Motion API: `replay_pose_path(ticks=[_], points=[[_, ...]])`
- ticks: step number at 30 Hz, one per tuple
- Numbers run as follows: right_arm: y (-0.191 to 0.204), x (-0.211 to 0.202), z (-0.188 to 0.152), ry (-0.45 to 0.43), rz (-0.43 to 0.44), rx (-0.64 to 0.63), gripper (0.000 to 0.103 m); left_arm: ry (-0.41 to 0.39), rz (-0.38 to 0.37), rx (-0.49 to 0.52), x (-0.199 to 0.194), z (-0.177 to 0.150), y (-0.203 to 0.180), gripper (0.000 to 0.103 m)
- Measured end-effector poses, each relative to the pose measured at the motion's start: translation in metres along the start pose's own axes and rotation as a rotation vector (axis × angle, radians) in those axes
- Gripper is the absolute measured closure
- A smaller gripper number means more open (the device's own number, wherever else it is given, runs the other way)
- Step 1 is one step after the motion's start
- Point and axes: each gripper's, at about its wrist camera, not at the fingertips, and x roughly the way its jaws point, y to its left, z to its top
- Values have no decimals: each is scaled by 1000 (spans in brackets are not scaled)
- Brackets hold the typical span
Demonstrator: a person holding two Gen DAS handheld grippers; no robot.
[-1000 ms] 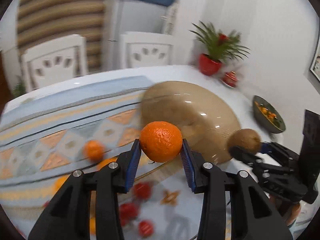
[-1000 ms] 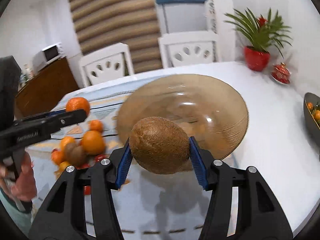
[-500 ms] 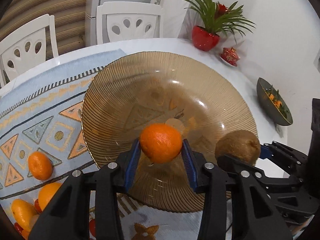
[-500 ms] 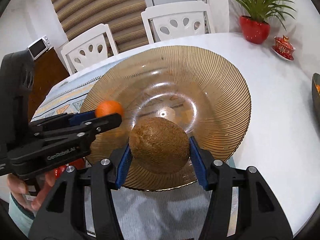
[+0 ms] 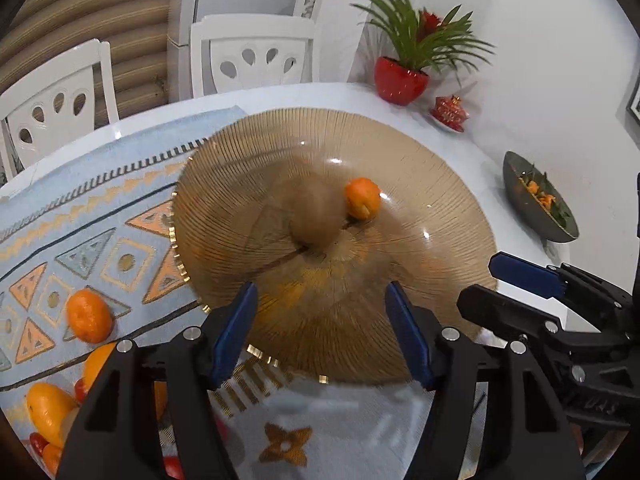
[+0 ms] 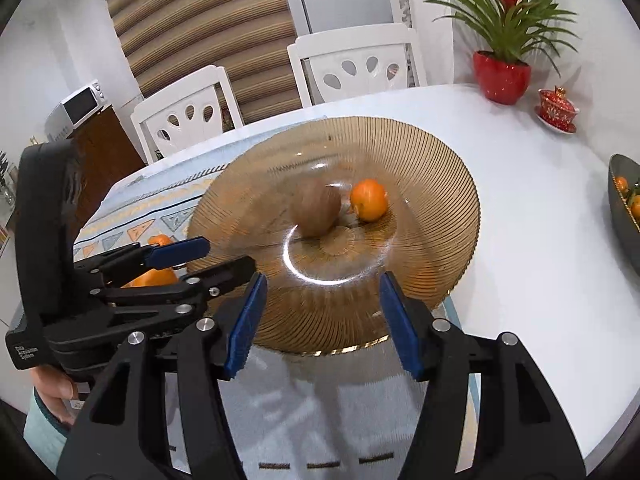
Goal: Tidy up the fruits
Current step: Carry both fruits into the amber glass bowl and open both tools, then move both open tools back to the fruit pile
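Two fruits are lying in the middle of the amber ribbed glass bowl (image 6: pixel 432 240): a brown kiwi (image 6: pixel 315 209), blurred, and a tangerine (image 6: pixel 369 200) just beside it. Both grippers are hovering at the bowl's near rim, the left gripper (image 5: pixel 322 334) and the right gripper (image 6: pixel 322 322), jaws spread wide and holding nothing. More tangerines (image 5: pixel 89 315) are sitting on the patterned table runner (image 5: pixel 80 216) along the table's left edge.

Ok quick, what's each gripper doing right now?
Left gripper: open, holding nothing.
Right gripper: open, holding nothing.
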Motion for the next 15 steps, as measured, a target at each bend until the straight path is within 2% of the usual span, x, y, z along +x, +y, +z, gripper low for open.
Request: replay_pose_path(ticks=[5, 15], points=[[17, -24, -7, -39, 13, -23, 38, -39, -63, -60, -39, -20, 13, 38], [92, -57, -31, -82, 79, -153, 37, -199, 4, -99, -152, -73, 53, 40]])
